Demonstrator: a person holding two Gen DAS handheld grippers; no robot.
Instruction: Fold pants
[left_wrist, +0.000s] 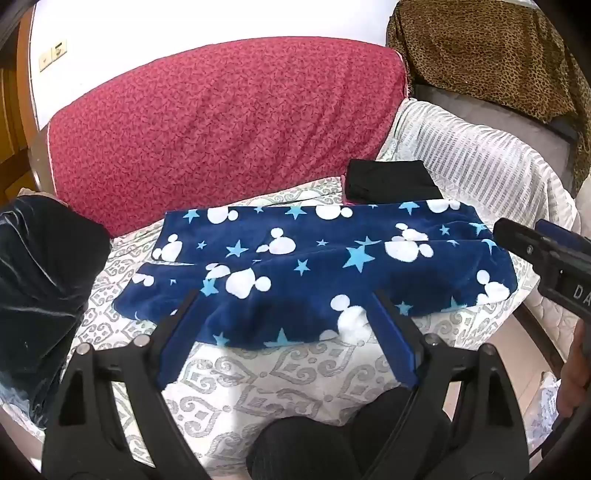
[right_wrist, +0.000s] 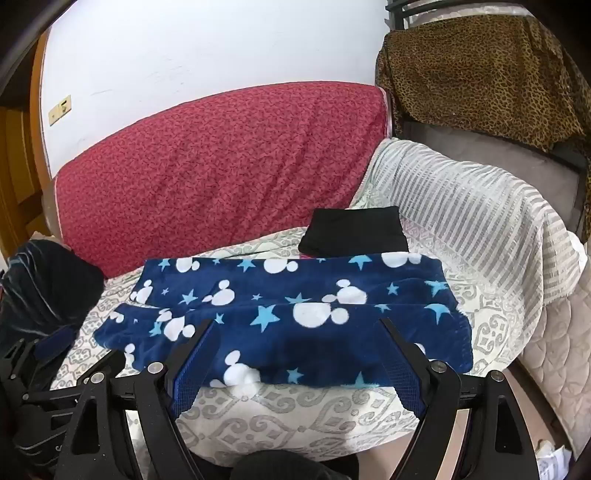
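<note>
You have the pants lying flat across the bed, lengthwise left to right. Behind their right end sits a folded garment, its front edge touching the pants. The upright cushion stands behind both, along the wall. A bundled cloth lies left of the pants, apart from them. A striped cover drapes the right side, with a patterned cloth hanging behind it.
</note>
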